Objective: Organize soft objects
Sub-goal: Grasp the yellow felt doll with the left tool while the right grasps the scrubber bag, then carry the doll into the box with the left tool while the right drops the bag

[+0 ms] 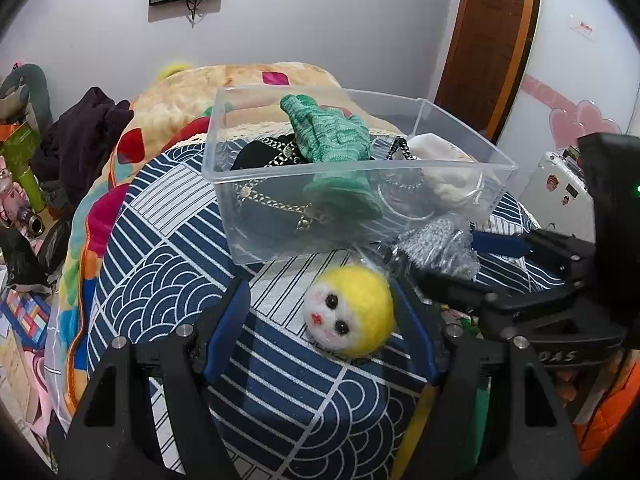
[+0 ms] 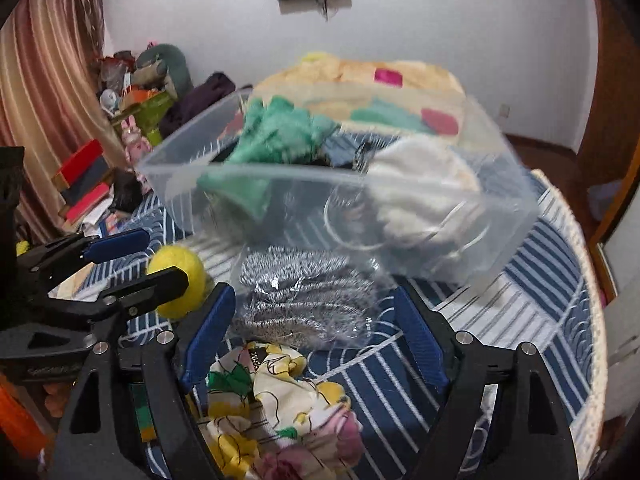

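A: Left claw (image 1: 320, 312) stands wide, nothing between the blue pads; the yellow felt head (image 1: 349, 313) lies between them on the patterned cloth (image 1: 168, 280). Not gripped.

B: Right claw (image 2: 316, 320) likewise spread wide. It frames the grey knit in a clear bag (image 2: 304, 300), which lies just in front of the clear bin (image 2: 500, 236). A floral cloth (image 2: 280, 400) sits bunched below the claw, closer to the camera.

A: Bin contents: green glove (image 1: 332, 140), white knit piece (image 1: 448, 176), a dark chained item (image 1: 272, 184). The bin's image is blurred in the right view, so exact placement is uncertain.

B: Judgement: step in hand is picking up the loose pieces for the bin. For the head, centre the pads on its widest part and close gently; it looks soft and round, so it may roll out. For the bag, pinch knit, not film alone, or it could slip.
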The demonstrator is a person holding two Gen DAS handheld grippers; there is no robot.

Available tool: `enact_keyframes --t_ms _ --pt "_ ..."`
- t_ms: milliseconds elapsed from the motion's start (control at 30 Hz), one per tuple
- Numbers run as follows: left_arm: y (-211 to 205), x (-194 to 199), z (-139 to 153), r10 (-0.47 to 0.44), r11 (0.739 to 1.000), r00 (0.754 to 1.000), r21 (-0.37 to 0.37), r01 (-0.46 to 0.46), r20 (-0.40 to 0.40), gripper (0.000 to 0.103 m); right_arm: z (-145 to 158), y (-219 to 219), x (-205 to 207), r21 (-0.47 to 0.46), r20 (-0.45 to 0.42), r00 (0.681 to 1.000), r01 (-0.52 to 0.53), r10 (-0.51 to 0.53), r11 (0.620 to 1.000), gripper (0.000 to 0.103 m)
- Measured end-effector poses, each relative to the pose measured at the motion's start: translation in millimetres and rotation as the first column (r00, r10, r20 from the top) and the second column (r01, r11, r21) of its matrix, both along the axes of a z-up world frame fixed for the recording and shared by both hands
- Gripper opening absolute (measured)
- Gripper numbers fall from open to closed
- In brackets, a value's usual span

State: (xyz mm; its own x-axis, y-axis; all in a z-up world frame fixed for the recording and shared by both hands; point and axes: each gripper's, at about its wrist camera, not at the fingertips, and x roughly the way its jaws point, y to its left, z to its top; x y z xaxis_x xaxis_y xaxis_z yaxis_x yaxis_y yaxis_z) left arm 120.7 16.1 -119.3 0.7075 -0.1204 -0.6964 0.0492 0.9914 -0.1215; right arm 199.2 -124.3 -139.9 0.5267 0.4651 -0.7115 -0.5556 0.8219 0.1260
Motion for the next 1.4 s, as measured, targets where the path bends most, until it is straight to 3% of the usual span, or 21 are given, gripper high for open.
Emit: enact_keyframes --t_ms 100,167,233,400,533,967,1400 --pt "-1 1 -4 -0.017 0.999 1.0 -0.028 0.016 -0.01 0.064 -6 -1 4 0.024 -0.047 0.999 -0.019 0.02 1.0 0.076" --pt "-4 2 -8 -0.049 0.997 0.998 -0.066 0.047 -0.029 0.056 -6 -4 4 0.038 -0.053 0.998 -0.032 0.034 0.999 0.068" --pt "-7 3 -10 -0.065 0.996 0.997 -0.071 0.063 -0.035 0.044 -5 -5 1 0.042 -0.047 0.998 -0.044 0.046 0.998 0.054" --pt "-12 -1 -8 -0.056 0.997 0.998 -0.052 0.055 -0.022 0.043 0 -6 -10 0.052 -0.014 0.999 -0.042 0.043 0.998 0.037" --pt "-9 -7 0 -0.029 0.999 1.0 -0.038 0.029 0.01 0.043 6 -7 -18 0.049 0.028 0.999 -0.037 0.036 0.998 0.031" --pt "10 -23 54 0.046 0.999 0.984 0.005 -0.047 0.175 0.043 49 -16 -29 0.122 0.148 0.989 -0.038 0.019 0.992 0.031" --pt "13 12 80 0.078 0.996 0.969 0.015 -0.084 0.236 0.043 90 -18 -6 0.162 0.284 0.954 0.05 -0.095 0.986 0.031"
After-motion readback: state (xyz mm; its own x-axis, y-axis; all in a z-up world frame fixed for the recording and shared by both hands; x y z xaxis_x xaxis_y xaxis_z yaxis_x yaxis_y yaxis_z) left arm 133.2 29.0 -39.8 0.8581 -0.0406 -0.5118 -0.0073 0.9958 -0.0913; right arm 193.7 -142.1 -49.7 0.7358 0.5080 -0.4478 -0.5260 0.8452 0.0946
